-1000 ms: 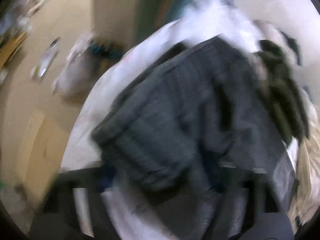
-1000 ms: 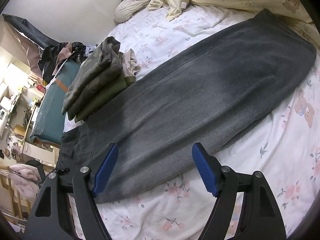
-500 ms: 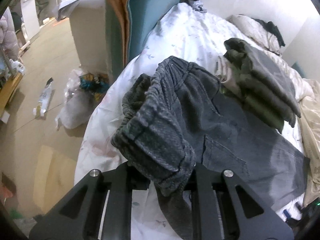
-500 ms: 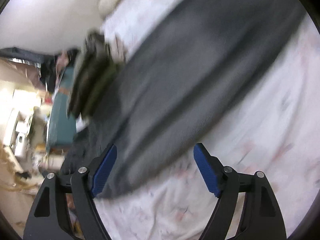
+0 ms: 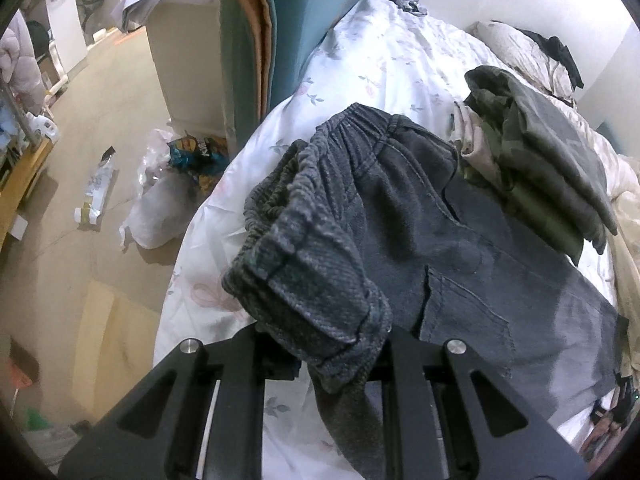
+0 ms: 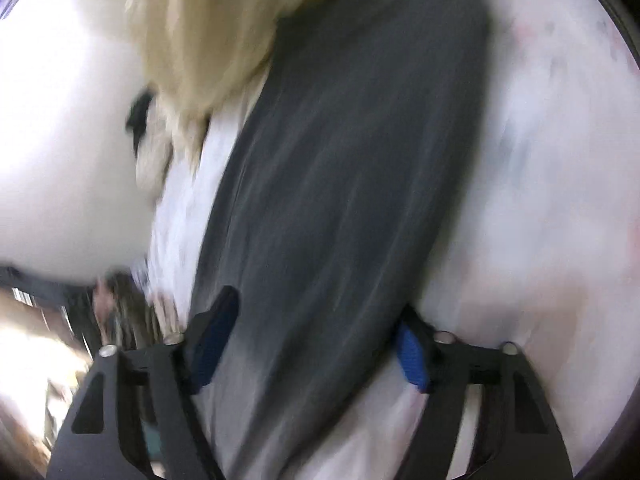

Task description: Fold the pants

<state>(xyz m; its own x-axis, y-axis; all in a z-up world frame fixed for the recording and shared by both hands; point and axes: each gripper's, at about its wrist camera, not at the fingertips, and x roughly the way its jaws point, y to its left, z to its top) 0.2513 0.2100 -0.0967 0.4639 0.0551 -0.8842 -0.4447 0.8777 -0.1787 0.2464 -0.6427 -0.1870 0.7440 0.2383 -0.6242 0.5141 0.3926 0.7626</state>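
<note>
Dark grey pants (image 5: 472,248) lie on a floral white bed sheet (image 5: 384,64). My left gripper (image 5: 324,356) is shut on the elastic waistband (image 5: 304,264), which is bunched and lifted over the jaws; the fingertips are hidden under the fabric. In the blurred right wrist view, the grey pant leg (image 6: 352,160) runs up the sheet (image 6: 552,200). My right gripper (image 6: 312,348) hovers over the leg with its blue pads (image 6: 412,356) on either side. The jaws are closing, and the pads do not visibly press on the cloth.
A folded stack of olive and camouflage clothes (image 5: 540,184) sits beside the pants' waist. A pale yellow quilt (image 6: 224,20) lies by the leg's far end. The bed edge drops to a floor with a plastic bag (image 5: 160,216) and litter. A teal and orange panel (image 5: 260,40) stands by the bed.
The left gripper closed on the waistband and raised it a little. The right gripper swung along the leg towards the quilt, rolled, and its jaws narrowed.
</note>
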